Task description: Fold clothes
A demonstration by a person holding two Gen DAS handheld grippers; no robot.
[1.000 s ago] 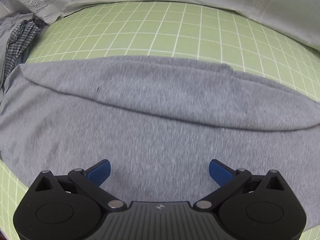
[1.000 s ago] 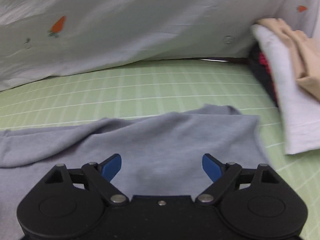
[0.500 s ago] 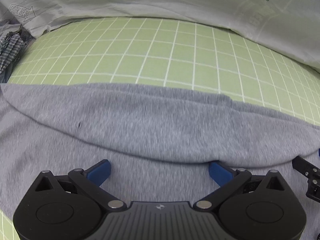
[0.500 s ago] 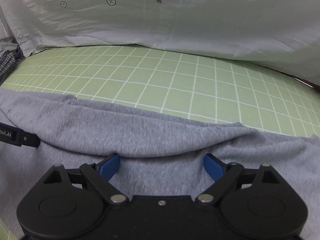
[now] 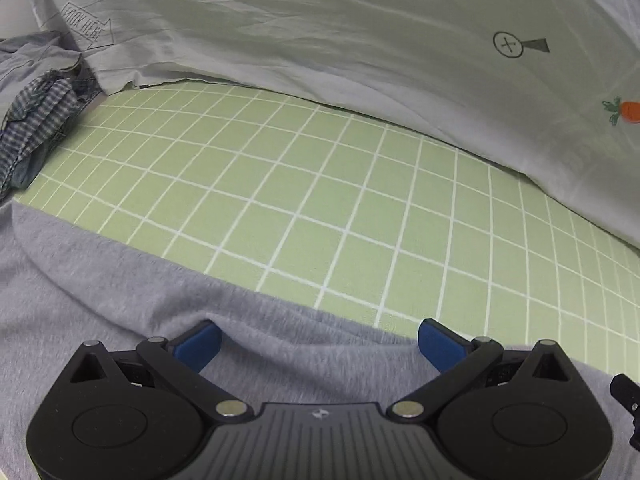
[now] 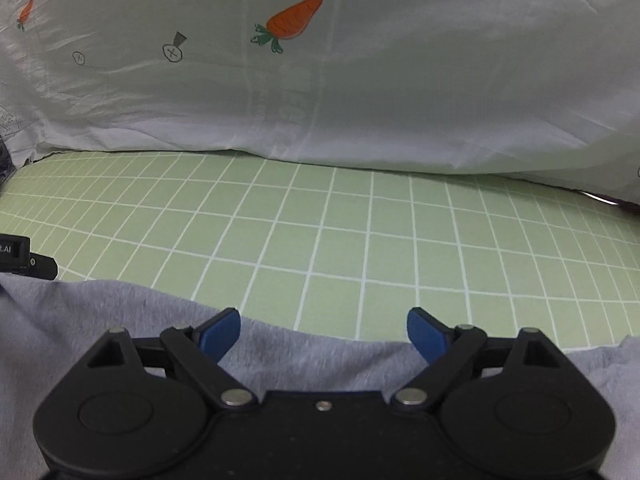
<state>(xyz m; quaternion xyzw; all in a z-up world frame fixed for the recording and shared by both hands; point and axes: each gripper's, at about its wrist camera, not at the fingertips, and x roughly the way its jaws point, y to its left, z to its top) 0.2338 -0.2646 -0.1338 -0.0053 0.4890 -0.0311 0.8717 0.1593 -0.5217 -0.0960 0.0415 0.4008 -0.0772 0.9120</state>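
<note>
Grippers: left gripper and right gripper both spread wide, nothing between the blue pads, each poised over the far edge of the garment; likely set side by side to take that edge at two places at once (one grip alone would let the cloth sag).

Sheet: white sheet with carrot prints heaped along the far side of the mat, seemingly pushed back to keep the working ground free.

Mat: green mat with a white grid, bare between garment and sheet; probably left open as the landing place for a fold, or as a guide for squaring edges.

Garment: grey garment spread flat on the near part of the mat, under and in front of both tools, far edge curving across both views; lying smooth, so ready for a fold, though whether already doubled over cannot be told.

Pile: striped and checked cloth bunched at the left edge of the mat, well apart from the garment; apparently waiting its turn.

Pads: left pads just over grey cloth at its edge, right pads likewise at the border of cloth and mat; touching or hovering, not clear.

Next step, as a guess: lowering and pinching the edge.
</note>
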